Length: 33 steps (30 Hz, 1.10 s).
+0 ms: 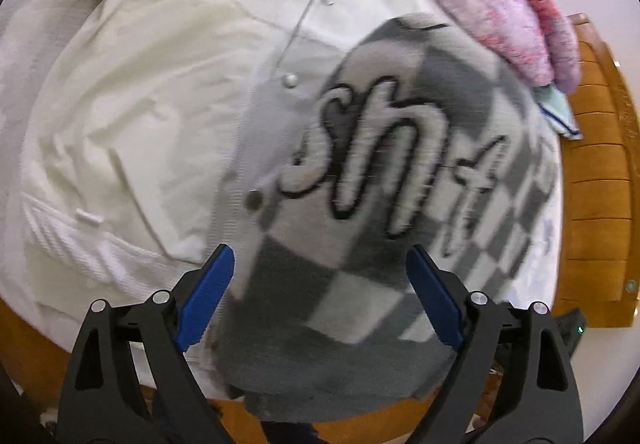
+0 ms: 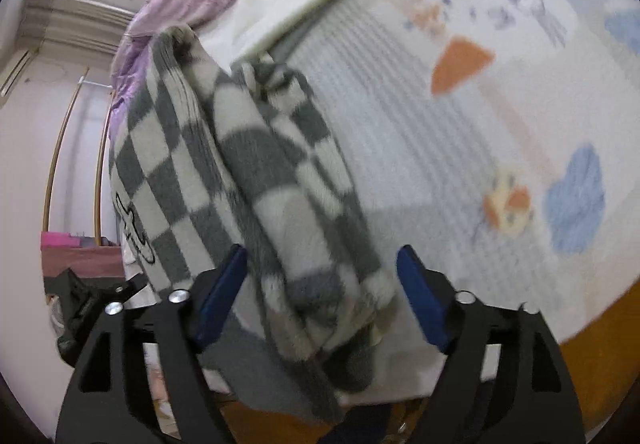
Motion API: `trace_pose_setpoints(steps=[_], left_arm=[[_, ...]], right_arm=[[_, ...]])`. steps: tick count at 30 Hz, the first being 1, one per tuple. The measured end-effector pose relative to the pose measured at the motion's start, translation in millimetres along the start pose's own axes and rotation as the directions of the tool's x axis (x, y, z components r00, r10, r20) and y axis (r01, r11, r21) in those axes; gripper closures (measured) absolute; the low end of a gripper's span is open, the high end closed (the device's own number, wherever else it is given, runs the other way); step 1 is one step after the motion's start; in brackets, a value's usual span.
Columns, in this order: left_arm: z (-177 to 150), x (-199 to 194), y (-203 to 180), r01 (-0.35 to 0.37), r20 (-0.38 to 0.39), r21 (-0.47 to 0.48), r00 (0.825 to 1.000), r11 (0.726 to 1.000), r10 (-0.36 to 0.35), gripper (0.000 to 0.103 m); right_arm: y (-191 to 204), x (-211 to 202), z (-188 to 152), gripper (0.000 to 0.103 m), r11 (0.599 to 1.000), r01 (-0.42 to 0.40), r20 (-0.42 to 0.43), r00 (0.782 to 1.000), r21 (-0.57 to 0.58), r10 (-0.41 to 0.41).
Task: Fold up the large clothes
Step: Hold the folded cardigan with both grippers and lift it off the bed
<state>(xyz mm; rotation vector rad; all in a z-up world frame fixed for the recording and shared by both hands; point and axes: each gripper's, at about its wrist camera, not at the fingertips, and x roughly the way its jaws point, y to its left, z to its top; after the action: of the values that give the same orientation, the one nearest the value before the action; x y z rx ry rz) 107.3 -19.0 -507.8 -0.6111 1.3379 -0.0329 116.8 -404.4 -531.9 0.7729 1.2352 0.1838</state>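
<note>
While the fuzzy grey-and-white checkered sweater [image 1: 360, 244] is lying folded between both pairs of fingers, nothing is gripping it. The left gripper [image 1: 320, 296] and right gripper [image 2: 320, 296] are standing wide apart, blue pads [image 2: 222, 300] off the thick knit. Beyond the left fingers, a smooth cream jacket [image 1: 160, 84] is lying flat.

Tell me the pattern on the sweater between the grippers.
The sweater is a grey-and-cream checkerboard, clearest in the right wrist view.

The right gripper [image 2: 320, 300] stands wide open. A folded checkered sweater [image 2: 248, 180] lies between its fingers, at the bed's [image 2: 460, 148] near edge.
</note>
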Motion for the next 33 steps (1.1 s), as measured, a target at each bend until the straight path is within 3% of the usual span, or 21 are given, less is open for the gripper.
trace_pose_setpoints(steps=[3, 7, 10, 13, 15, 19, 21, 29, 31, 33], left_arm=[[-3, 16, -7, -0.042, -0.044, 0.057, 0.998, 0.997, 0.045, 0.015], [-7, 31, -12, -0.042, -0.058, 0.094, 0.997, 0.995, 0.048, 0.015], [-8, 39, -16, -0.068, -0.052, 0.127, 0.996, 0.99, 0.075, 0.013], [-4, 44, -18, -0.072, -0.056, 0.113, 0.995, 0.991, 0.078, 0.009], [-2, 45, -20, -0.071, -0.055, 0.117, 0.995, 0.991, 0.078, 0.009], [-2, 47, -26, -0.061, -0.043, 0.123, 0.997, 0.99, 0.067, 0.008], [-3, 45, -21, -0.062, -0.043, 0.123, 0.997, 0.99, 0.068, 0.006], [-3, 47, -4, -0.031, -0.06, 0.108, 0.998, 0.994, 0.038, 0.004], [-1, 48, -2, -0.022, -0.072, 0.113, 0.997, 0.993, 0.031, 0.004], [0, 49, -1, -0.014, -0.082, 0.119, 0.996, 0.993, 0.024, 0.004]], right_arm=[[1, 19, 18, 0.02, 0.998, -0.058, -0.029, 0.998, -0.028, 0.057], [2, 61, 39, 0.015, 0.986, -0.164, -0.123, 0.979, -0.02, 0.161], [-2, 78, 46, 0.009, 0.984, -0.175, -0.144, 0.975, -0.029, 0.169], [-11, 92, 50, 0.008, 0.968, -0.25, -0.177, 0.953, 0.0, 0.246], [-23, 102, 51, 0.008, 0.947, -0.316, -0.203, 0.925, 0.056, 0.32], [-29, 109, 53, 0.007, 0.917, -0.39, -0.237, 0.886, 0.084, 0.399], [-29, 111, 55, 0.007, 0.913, -0.401, -0.257, 0.876, 0.08, 0.407], [-19, 117, 55, 0.007, 0.929, -0.369, -0.225, 0.905, 0.004, 0.36], [-14, 109, 51, 0.015, 0.928, -0.373, -0.218, 0.907, -0.023, 0.359], [-5, 102, 49, 0.031, 0.93, -0.363, -0.199, 0.917, -0.056, 0.346]])
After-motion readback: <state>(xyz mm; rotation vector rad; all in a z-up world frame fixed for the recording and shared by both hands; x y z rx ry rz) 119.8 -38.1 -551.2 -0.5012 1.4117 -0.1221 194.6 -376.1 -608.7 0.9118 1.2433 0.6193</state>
